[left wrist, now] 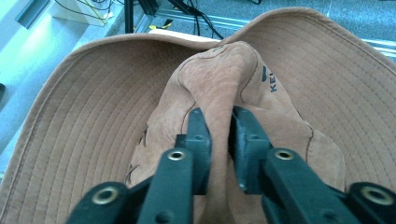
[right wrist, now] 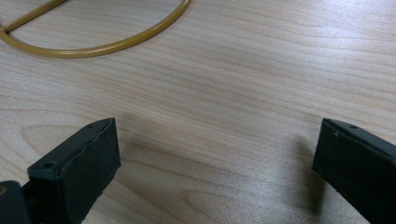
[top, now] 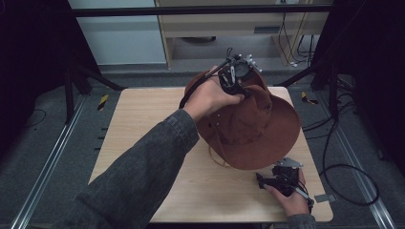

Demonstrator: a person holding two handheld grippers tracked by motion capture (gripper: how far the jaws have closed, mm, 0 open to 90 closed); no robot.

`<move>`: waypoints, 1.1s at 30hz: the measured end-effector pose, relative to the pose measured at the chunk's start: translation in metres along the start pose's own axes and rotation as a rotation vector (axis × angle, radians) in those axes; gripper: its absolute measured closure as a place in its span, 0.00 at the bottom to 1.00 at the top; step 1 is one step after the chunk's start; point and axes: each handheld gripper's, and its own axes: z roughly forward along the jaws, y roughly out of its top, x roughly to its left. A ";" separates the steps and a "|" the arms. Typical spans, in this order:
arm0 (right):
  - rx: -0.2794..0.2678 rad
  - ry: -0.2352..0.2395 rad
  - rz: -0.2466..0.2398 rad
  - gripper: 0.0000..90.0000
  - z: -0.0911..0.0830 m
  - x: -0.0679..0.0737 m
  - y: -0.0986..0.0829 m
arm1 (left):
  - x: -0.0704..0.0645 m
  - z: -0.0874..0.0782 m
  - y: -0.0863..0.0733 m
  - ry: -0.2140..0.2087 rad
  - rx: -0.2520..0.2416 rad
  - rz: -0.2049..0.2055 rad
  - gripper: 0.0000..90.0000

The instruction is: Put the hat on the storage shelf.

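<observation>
While the pale wooden table [top: 143, 129] sits on a grey floor, the left gripper [left wrist: 219, 135] pinches a fold of the soft brown hat [top: 253, 129], holding it tilted above the table. Its yellow cord [right wrist: 107, 44] loops below. Nearby, the right gripper [right wrist: 215, 168] rests wide open.

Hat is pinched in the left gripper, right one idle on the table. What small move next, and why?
Probably bring the open right gripper up to the hat's near brim. The left gripper pinches only a fold of the crown, so the hat hangs tilted, and its cord lies looped on the table.
</observation>
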 end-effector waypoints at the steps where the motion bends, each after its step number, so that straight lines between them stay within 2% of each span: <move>1: 0.000 0.001 0.000 0.01 0.000 0.000 0.000 | 0.000 0.000 0.000 0.003 -0.001 0.000 0.83; 4: 0.001 0.000 0.000 0.01 0.000 0.000 0.000 | -0.001 0.000 0.000 0.011 -0.002 -0.003 0.74; 5: 0.001 0.000 0.000 0.01 0.000 0.000 0.000 | -0.002 0.000 -0.001 0.013 -0.004 -0.003 0.74; 10: 0.000 0.000 0.000 0.01 0.000 0.000 0.000 | -0.005 -0.005 -0.001 0.025 -0.035 -0.007 0.59; 25: 0.001 -0.001 0.000 0.01 0.000 0.000 0.000 | -0.007 -0.015 -0.010 0.038 -0.050 -0.012 0.38; 32: 0.001 0.000 0.000 0.01 0.000 0.000 0.000 | -0.007 -0.024 -0.017 0.031 -0.093 -0.009 0.25; 33: 0.002 0.000 0.000 0.01 0.000 0.000 0.000 | -0.008 -0.024 -0.019 0.028 -0.097 -0.010 0.20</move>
